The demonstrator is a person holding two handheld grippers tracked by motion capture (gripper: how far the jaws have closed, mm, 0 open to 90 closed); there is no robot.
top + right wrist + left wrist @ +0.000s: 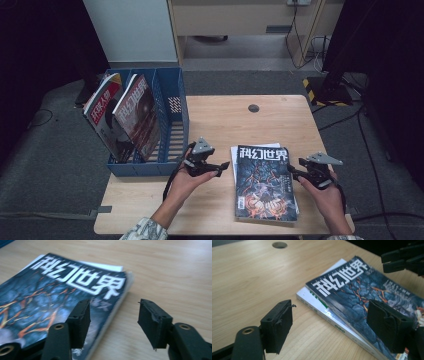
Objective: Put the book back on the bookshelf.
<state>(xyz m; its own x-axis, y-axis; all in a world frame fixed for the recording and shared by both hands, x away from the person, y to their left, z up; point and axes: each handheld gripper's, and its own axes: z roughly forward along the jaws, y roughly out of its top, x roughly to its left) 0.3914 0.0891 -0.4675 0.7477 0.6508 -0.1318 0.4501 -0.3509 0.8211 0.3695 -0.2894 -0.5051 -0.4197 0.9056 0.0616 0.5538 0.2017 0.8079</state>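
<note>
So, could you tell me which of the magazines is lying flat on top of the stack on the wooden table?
The dark blue magazine with white title lettering and orange lava cracks; the other two stand leaning in the blue plastic file rack.

White block characters reading 科幻世界 run across the top of the dark blue magazine (265, 182) lying uppermost on a small stack on the bench (220, 120); the same title shows large in both gripper views, with smaller print below it too blurred to read. In the blue file rack (172, 125), a red-and-white magazine (102, 107) carries 环球人物 in white down its cover, and the dark red magazine (137, 107) beside it again bears 科幻世界. Green marks on the white publication (317, 307) beneath the top magazine cannot be made out
</note>
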